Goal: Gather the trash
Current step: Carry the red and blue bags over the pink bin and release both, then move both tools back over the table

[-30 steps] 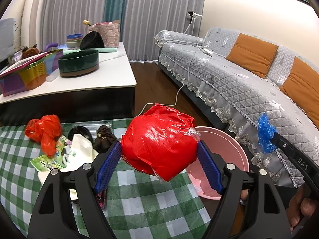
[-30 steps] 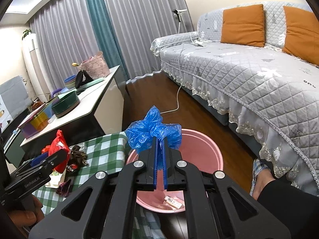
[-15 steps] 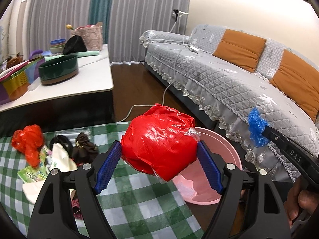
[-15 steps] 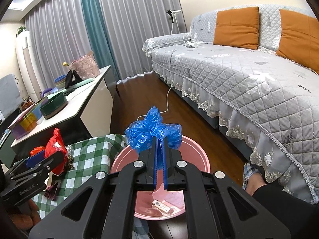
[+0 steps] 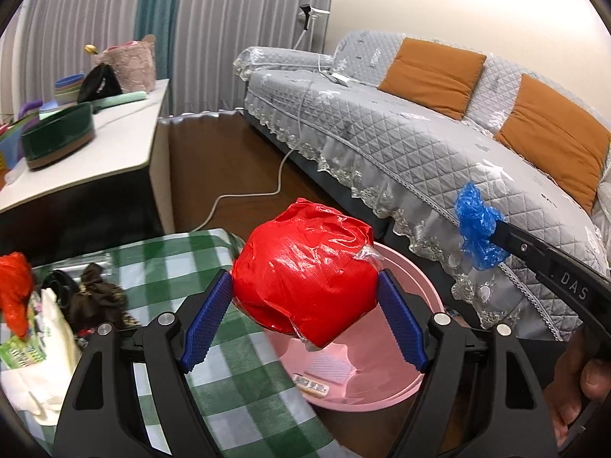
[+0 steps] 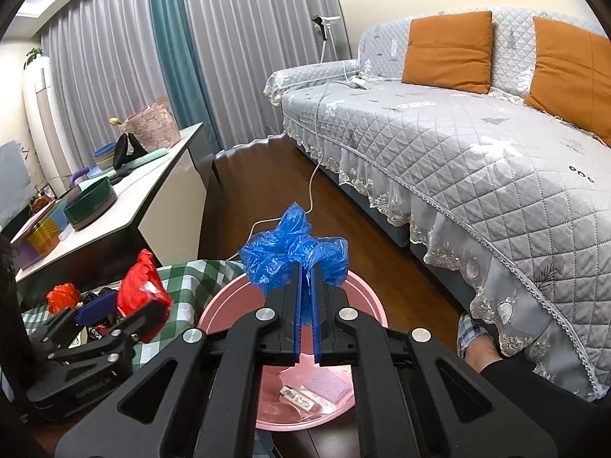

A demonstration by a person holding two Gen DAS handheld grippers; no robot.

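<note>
My left gripper [image 5: 305, 309] is shut on a big red plastic ball of trash [image 5: 305, 267], both blue pads pressed on its sides; it hangs over the near rim of the pink bin [image 5: 401, 385]. My right gripper [image 6: 305, 271] is shut on a crumpled blue plastic bag [image 6: 294, 248] and sits above the same pink bin [image 6: 233, 297], which holds a few small wrappers [image 6: 299, 397]. In the right wrist view the left gripper [image 6: 126, 305] with the red ball [image 6: 139, 290] shows at the left; in the left wrist view the blue bag [image 5: 477, 229] shows at the right.
On the green checked tablecloth [image 5: 160, 267] at the left lie a small red bag [image 5: 15, 286], a dark brown wad [image 5: 99, 294] and white paper [image 5: 53, 320]. A white side table [image 5: 95, 145] with bowls stands behind. A grey sofa [image 5: 420, 145] borders the right. A cable [image 5: 248, 194] crosses the wooden floor.
The left gripper has carried the red ball to the right, from over the tablecloth to over the pink bin's rim. The right gripper with the blue bag has edged further over the bin.
</note>
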